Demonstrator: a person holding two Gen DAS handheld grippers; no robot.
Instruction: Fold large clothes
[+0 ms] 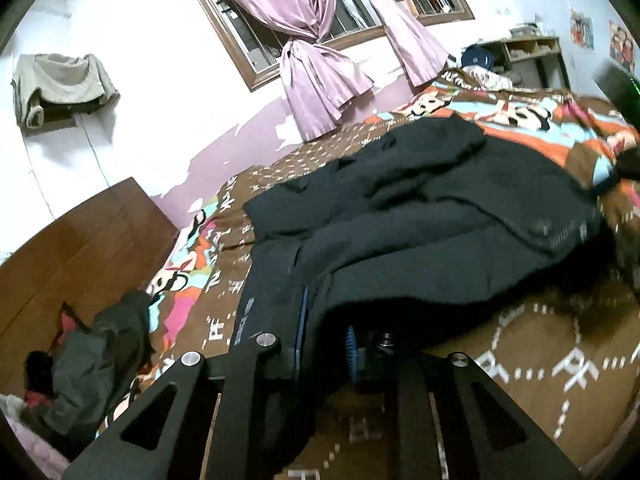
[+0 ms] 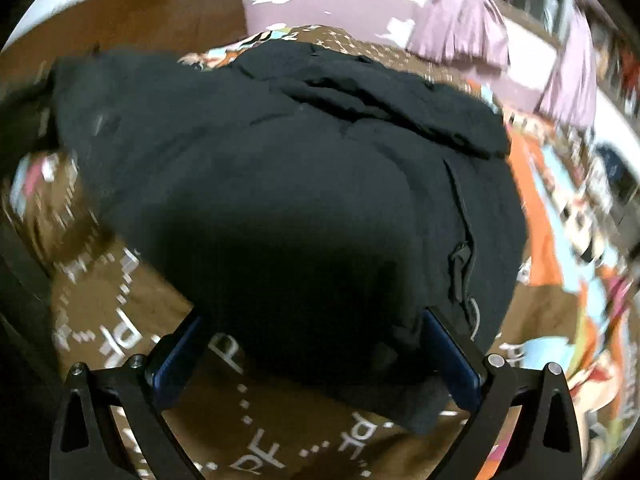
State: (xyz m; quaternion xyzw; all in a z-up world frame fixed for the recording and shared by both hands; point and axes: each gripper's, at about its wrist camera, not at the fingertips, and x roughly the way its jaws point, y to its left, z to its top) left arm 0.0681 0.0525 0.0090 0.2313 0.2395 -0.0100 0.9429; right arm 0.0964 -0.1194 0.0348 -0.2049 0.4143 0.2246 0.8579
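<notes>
A large black jacket [image 1: 420, 216] lies crumpled on a bed with a brown cartoon-print cover [image 1: 560, 360]. My left gripper [image 1: 324, 344] is at the jacket's near hem; its blue-padded fingers [image 1: 301, 320] are pressed on a fold of the black fabric, which hides the tips. In the right wrist view the jacket [image 2: 300, 168] fills the middle. My right gripper [image 2: 312, 344] is open wide, with its blue fingers [image 2: 452, 356] on either side of the jacket's near edge, low over the bed cover [image 2: 132, 316].
A dark green garment [image 1: 100, 364] lies heaped at the bed's left edge by a wooden headboard [image 1: 72, 248]. Pink curtains [image 1: 316, 80] hang at a barred window beyond the bed. A shelf unit [image 1: 532, 56] stands at the far right.
</notes>
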